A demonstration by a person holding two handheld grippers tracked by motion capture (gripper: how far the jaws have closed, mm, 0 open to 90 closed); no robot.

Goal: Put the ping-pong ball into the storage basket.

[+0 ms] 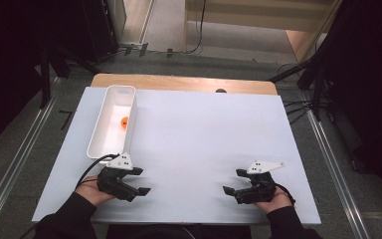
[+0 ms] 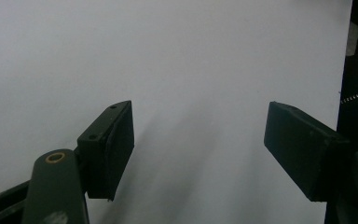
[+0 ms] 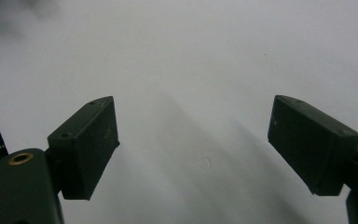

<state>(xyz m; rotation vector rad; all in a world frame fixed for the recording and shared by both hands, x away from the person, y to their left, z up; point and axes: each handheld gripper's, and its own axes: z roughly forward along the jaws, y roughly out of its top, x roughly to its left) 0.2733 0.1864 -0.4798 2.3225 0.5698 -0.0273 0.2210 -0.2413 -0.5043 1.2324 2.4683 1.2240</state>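
Observation:
A long white bin [image 1: 101,124] stands at the table's left, with a small orange object [image 1: 124,122] inside it. My left gripper [image 1: 140,180] rests near the front left of the white table [image 1: 204,144], just below the bin's near end, jaws apart and pointing right. In the left gripper view the left gripper [image 2: 198,149] has only bare white surface between its pads. My right gripper [image 1: 233,181] lies at the front right, pointing left, also open. The right gripper [image 3: 193,144] in its own view holds nothing.
A wooden strip [image 1: 184,82] runs along the table's far edge. Dark stands and cables [image 1: 318,84] flank the table on the grey floor. The wide middle of the white surface lies between my two grippers.

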